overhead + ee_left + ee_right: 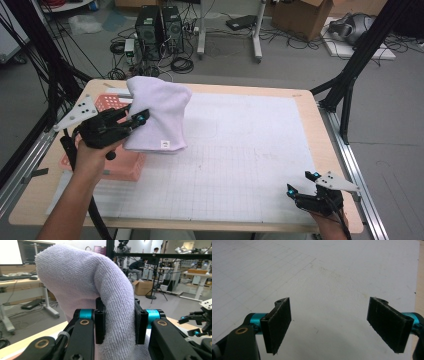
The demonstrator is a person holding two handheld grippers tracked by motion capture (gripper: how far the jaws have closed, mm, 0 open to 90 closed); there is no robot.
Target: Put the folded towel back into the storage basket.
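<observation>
**Left tongs hold the towel up**

The left gripper [134, 119] pinches a soft, pale purple terry towel [159, 116] tight between its jaws. The towel hangs over a pink plastic basket [122, 165] just below these tongs. The right gripper [303, 182] is far off to the side, its jaws wide apart above the white grid mat [240, 165].

Pale lilac towel [161, 114], lifted and draped, over pink basket [122, 165]
</observation>
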